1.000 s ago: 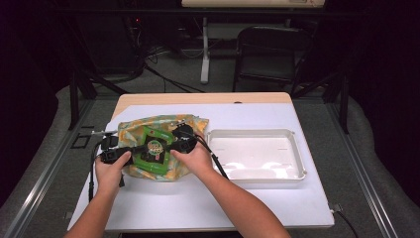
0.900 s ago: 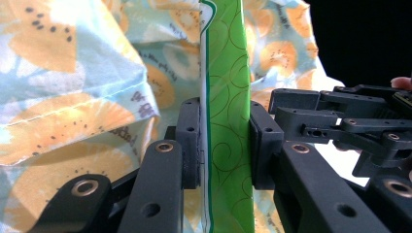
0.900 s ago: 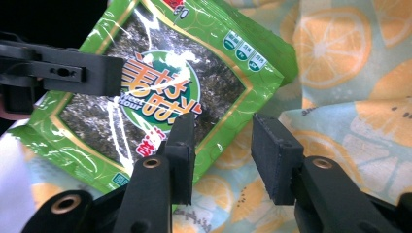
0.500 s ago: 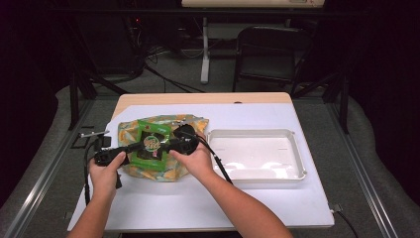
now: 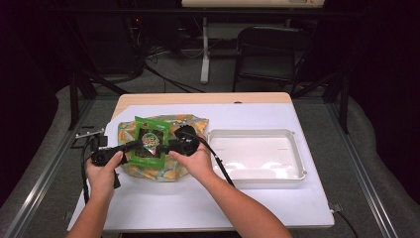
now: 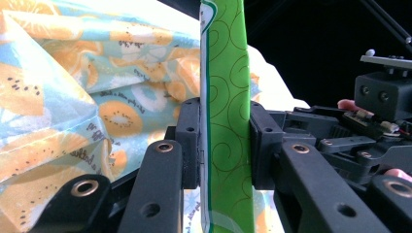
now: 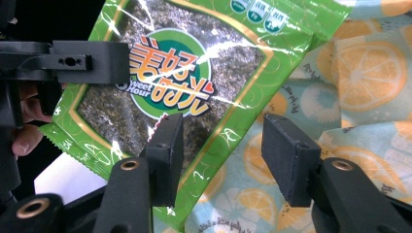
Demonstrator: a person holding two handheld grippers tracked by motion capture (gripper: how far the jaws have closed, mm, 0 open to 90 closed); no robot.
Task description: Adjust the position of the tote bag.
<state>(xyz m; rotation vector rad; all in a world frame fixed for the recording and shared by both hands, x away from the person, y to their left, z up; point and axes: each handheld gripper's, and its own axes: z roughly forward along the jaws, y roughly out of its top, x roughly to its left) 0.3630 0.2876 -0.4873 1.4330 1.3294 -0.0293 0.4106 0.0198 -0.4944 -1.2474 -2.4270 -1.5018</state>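
High view | left gripper (image 5: 132, 147) fingers clamp green snack packet (image 5: 150, 141) | right gripper (image 5: 169, 146) fingers just opened, released | patterned bag (image 5: 173, 168) beneath | white tray (image 5: 297, 163) beside

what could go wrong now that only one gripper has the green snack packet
The left gripper pinches just a side edge of the green snack packet, so it may swing or slip free. The right gripper, whose jaws have just been opening, has the packet's edge between open pads and could snag it. A drop would land on the citrus-print bag, not the white tray.
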